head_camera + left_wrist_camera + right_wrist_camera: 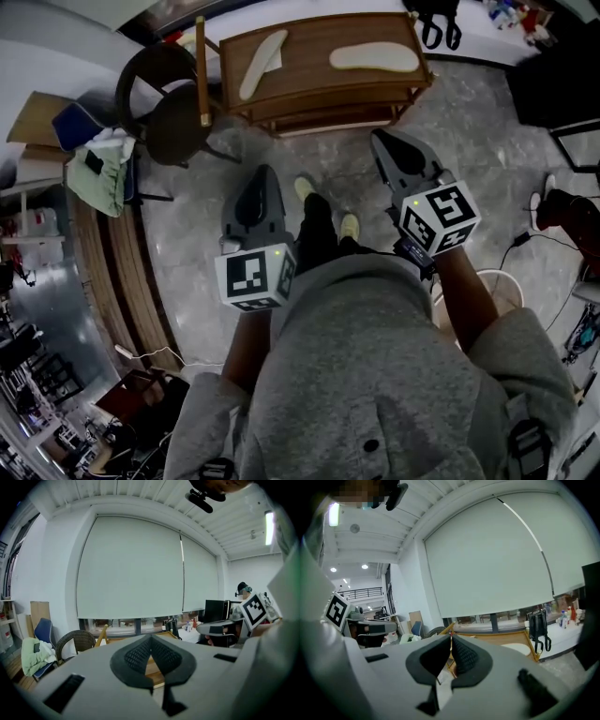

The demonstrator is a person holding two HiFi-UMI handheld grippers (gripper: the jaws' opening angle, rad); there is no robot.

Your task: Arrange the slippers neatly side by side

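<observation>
L jaws: my left gripper (263, 176) has its pads together at the tips, nothing between them, empty.
R jaws: my right gripper (381, 141) is the same, tips meeting, nothing held.
Slippers: both are on top of the wooden table (319, 89) at the far side, well apart from each other.
L slipper (262, 64): sits at the table's left part. Its long axis runs near-to-far with a slant, and it looks tipped on its edge, tho I can't be sure.
R slipper (375, 57): sits at the table's right part, lying flat, long axis left-to-right.
Relation: the two axes are roughly crosswise to each other, so they're not paired yet.
Which way from jaws: both slippers are ahead of me and far. The L one is about in line w/ my L jaws, the R one w/ my R jaws. Neither is within reach of the pads.
Nearer hand: R gripper is closer to the table edge than L.
Next, I reckon: step in, open up, and turn one slipper so its axis matches the other's.
Watch: wicker chair (169, 103) is just left of the table, close to L's path.
</observation>
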